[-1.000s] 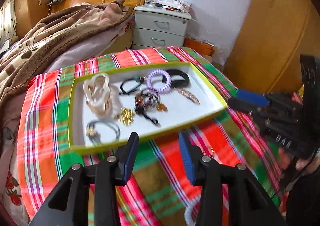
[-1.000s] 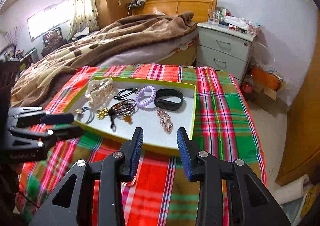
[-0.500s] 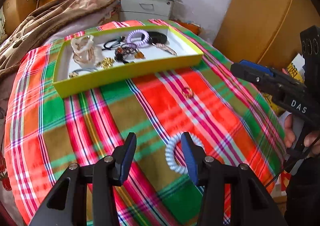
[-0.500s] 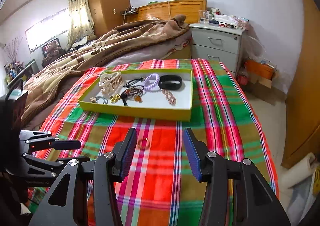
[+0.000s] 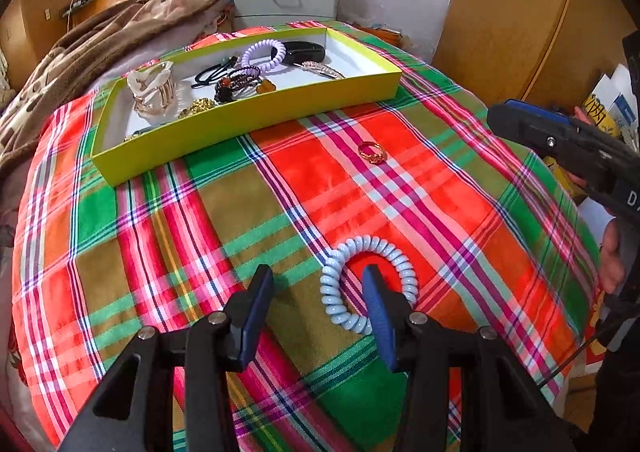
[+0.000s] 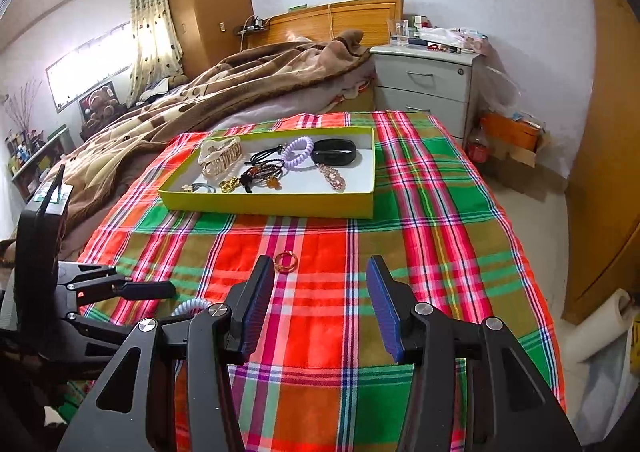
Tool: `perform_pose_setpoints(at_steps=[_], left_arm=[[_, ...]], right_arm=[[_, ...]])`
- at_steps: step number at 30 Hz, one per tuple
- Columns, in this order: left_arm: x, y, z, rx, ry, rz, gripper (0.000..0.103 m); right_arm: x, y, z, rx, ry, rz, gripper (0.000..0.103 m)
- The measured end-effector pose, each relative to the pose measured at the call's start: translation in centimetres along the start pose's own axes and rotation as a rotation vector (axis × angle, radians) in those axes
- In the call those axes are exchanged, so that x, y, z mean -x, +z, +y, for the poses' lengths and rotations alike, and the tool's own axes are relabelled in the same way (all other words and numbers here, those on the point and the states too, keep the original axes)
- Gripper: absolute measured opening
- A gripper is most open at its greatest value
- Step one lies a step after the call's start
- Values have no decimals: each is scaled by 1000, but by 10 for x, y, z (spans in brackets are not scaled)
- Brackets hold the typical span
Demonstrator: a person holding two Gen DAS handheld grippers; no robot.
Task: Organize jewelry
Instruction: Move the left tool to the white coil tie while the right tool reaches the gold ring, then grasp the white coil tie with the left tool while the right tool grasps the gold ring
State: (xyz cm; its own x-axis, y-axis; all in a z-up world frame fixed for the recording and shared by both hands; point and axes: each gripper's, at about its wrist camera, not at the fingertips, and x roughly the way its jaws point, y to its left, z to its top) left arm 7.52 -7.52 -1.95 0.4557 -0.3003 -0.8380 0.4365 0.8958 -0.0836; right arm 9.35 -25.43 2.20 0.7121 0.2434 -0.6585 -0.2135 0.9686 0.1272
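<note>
Two loose pieces are waiting outside the yellow-green cardboard tray (image 5: 256,120): left hand-held gripper (image 5: 316,304), spread, is straddling the pale-blue coil hair tie (image 5: 340,264); right hand-held gripper (image 6: 316,300), spread, is aiming at the gold ring (image 6: 285,261) at its eleven o'clock.

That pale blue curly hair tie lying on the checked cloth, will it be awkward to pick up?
The spiral hair tie looks like springy plastic coil, so it would probably stretch and flop rather than stay stiff. It seems light. Lying flat on the plaid cloth, it is unlikely to roll.
</note>
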Motion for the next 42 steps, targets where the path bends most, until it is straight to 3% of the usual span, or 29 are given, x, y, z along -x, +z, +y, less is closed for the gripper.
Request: perform_pose_setpoints(at_steps=[7,9,14,30,42], left_arm=[[-2,0,0,-44,50,-3,45],[-2,0,2,-41,57,-10,39],[1,0,10,-20,62,-21,11],[12,5,57,121,81,-81,10],[13,4,76,177,60,-91,10]], right_arm=[[-6,-1,3,5,5,16,49],[-9,-1,3,7,4,21,49],[-20,-3,6,12,1,54,49],[-56,1,29,28,20,116,49],[-85,3,39,18,-42,166,49]])
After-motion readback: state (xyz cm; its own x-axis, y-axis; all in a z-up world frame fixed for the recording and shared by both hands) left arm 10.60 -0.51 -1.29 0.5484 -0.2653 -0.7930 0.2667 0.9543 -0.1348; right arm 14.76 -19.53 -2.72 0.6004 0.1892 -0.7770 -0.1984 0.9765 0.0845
